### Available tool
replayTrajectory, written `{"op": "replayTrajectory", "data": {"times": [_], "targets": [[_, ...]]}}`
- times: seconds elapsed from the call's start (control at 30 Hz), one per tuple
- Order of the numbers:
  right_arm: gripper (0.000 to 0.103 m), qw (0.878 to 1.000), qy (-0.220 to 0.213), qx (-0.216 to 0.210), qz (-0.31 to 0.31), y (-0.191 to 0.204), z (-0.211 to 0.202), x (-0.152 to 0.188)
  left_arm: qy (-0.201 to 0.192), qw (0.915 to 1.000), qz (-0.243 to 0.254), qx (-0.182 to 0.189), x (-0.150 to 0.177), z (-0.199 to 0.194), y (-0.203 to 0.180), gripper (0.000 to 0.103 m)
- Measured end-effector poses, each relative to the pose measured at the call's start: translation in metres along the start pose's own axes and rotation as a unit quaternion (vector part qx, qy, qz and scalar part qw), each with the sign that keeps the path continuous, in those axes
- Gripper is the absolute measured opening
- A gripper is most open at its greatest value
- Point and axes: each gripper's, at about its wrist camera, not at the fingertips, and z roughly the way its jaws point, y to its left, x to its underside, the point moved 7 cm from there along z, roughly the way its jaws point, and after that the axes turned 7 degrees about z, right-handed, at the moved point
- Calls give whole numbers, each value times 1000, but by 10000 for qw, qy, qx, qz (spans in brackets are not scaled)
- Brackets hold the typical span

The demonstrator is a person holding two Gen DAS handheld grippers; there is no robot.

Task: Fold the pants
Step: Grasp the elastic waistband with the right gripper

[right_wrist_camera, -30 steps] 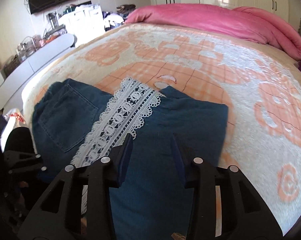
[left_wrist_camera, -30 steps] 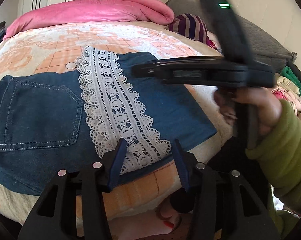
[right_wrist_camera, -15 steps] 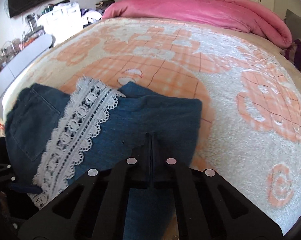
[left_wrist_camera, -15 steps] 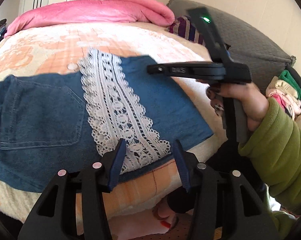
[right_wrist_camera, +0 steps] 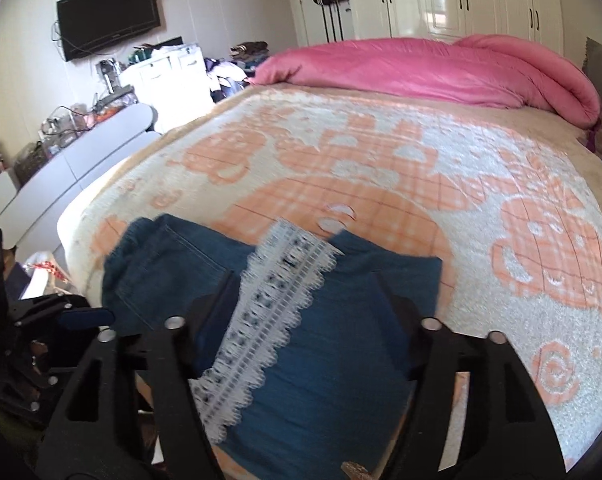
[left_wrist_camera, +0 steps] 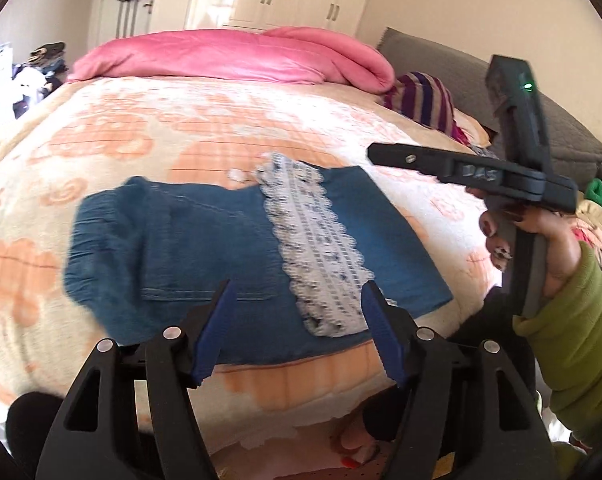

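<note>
We've got the denim pants (left_wrist_camera: pixel 221 248) lying folded flat near the front edge of the bed (left_wrist_camera: pixel 205 128), lace trim (left_wrist_camera: pixel 317 240) on top, so both the left gripper (left_wrist_camera: pixel 297 332) and right gripper (right_wrist_camera: pixel 305 320) hang above them spread wide, empty, probably because the fold looks done.

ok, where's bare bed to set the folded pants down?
Free: blanket between the pants and pink duvet, and right of the pants. Crowded: striped cloth by the headboard, and the near edge under both claws.
</note>
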Motion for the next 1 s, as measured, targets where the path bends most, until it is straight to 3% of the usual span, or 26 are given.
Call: {"op": "replayTrajectory", "data": {"times": [0.03,0.1,0.23,0.3,0.47,0.6,0.7,0.87,1.0], "targets": [[69,10000,-16,-23,-33,4,0,-3,-20,10000,-30,-67,1,-3,5,65],[74,9999,-34,-104,-119,16,1,-8,-50,9998,-82,-154,3,-11,11,79],[82,9995,-27,-180,-273,37,6,-16,-70,9994,-163,-300,6,-19,25,80],[86,9991,2,-216,-358,47,10,-18,-75,9990,-259,-368,9,-22,33,88],[90,9977,107,-343,-579,71,23,-21,-17,9967,-586,-552,16,-23,59,94],[93,9921,467,-541,-1029,102,45,-16,71,9921,-1135,-524,27,-19,83,94],[93,9872,669,-669,-1288,121,60,-13,-50,9848,-1716,-253,34,-16,99,94],[93,9806,985,-868,-1453,143,88,-15,-15,9792,-2024,-147,40,-6,110,93],[93,9728,1369,-1033,-1555,157,114,-13,-9,9765,-2142,244,38,7,104,70]]}}
